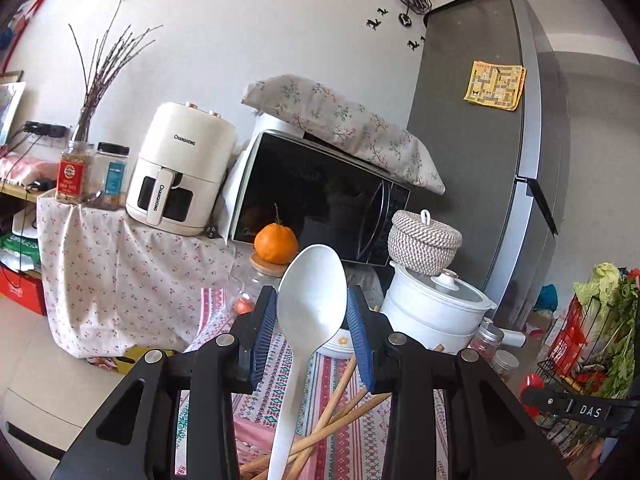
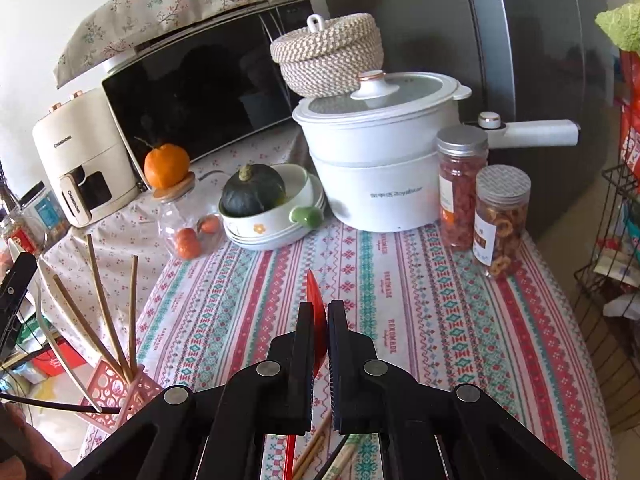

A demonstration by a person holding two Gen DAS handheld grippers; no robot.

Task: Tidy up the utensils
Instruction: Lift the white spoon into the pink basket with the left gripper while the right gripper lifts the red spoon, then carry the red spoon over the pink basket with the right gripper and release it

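In the left wrist view my left gripper (image 1: 312, 312) has its blue pads (image 1: 264, 332) apart on either side of a white plastic spoon (image 1: 310, 304) that stands upright, bowl up; contact with the pads is unclear. Wooden chopsticks (image 1: 340, 392) lean below it. In the right wrist view my right gripper (image 2: 320, 320) is shut on a red spoon (image 2: 316, 308), held edge-on above the patterned tablecloth (image 2: 400, 320). A pink utensil holder (image 2: 116, 392) at lower left holds several wooden chopsticks (image 2: 100, 300) and the white spoon's handle (image 2: 52, 340). More chopsticks (image 2: 316, 448) lie under the right gripper.
A white electric pot (image 2: 380, 160) with a woven basket (image 2: 324, 52) behind it, two snack jars (image 2: 480, 196), a bowl with a dark squash (image 2: 260, 200), a glass jar topped by an orange (image 2: 176, 184), a microwave (image 2: 200, 80) and an air fryer (image 2: 80, 160) stand at the back. A wire rack (image 2: 616, 240) is right.
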